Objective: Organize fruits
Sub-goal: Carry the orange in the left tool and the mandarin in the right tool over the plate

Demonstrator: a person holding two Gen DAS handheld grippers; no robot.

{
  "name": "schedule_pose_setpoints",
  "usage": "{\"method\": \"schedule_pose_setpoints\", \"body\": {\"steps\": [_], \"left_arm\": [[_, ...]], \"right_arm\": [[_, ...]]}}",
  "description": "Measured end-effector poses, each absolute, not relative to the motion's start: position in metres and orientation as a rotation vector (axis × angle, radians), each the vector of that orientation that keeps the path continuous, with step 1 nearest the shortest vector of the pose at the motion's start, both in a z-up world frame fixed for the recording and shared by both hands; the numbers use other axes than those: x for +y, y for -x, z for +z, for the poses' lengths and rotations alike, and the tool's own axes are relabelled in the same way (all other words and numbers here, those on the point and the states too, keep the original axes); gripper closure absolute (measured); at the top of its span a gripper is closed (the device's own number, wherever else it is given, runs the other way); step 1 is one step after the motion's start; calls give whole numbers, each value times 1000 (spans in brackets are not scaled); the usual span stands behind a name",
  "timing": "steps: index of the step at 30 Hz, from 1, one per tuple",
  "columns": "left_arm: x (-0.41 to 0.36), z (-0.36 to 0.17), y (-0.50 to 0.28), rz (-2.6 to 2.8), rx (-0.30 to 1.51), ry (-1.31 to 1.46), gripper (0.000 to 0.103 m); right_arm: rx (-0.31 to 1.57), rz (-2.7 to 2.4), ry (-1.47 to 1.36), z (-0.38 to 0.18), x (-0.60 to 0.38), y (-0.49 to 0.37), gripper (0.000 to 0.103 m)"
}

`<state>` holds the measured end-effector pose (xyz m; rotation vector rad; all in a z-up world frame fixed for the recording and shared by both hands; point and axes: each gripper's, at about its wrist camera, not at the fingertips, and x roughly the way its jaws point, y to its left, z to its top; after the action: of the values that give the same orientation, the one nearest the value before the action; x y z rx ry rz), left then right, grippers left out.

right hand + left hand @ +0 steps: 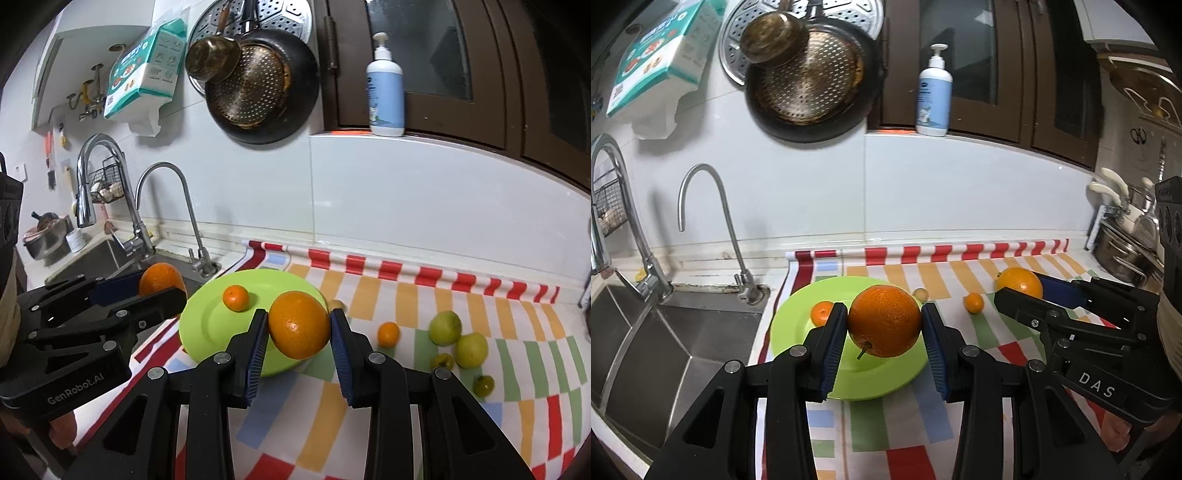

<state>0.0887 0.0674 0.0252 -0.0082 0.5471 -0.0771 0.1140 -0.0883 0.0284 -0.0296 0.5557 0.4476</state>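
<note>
My left gripper (884,310) is shut on a large orange (884,325) with a short stem, held above the lime-green plate (796,334). My right gripper (299,315) is shut on a second large orange (299,328) over the plate's right rim (207,325). Each gripper also shows in the other's view: the right gripper (1015,286) and the left gripper (162,282) both grip their oranges. A small tangerine (236,298) lies on the plate. Another small tangerine (388,334) rests on the striped cloth.
Two green apples (445,328) (471,350) and two small green fruits (442,361) (484,385) lie on the cloth at the right. A steel sink (646,332) with two taps is left of the plate. Pots (1123,254) stand at the far right. Pans hang on the wall.
</note>
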Motion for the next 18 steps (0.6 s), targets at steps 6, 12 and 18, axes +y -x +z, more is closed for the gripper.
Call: {"method": "schedule_pose_setpoints", "body": {"steps": [6,12,18], "left_arm": [[80,19,-103,-42,561,22,62],[90,9,-119,-10,588,29,62],[101,-3,-136,21,615,34,62]], "right_arm": [[564,478,42,24,-74,-133,68],[579,505,55,17,-62,-155,68],[604,530,67,5,-49,-175,68]]}}
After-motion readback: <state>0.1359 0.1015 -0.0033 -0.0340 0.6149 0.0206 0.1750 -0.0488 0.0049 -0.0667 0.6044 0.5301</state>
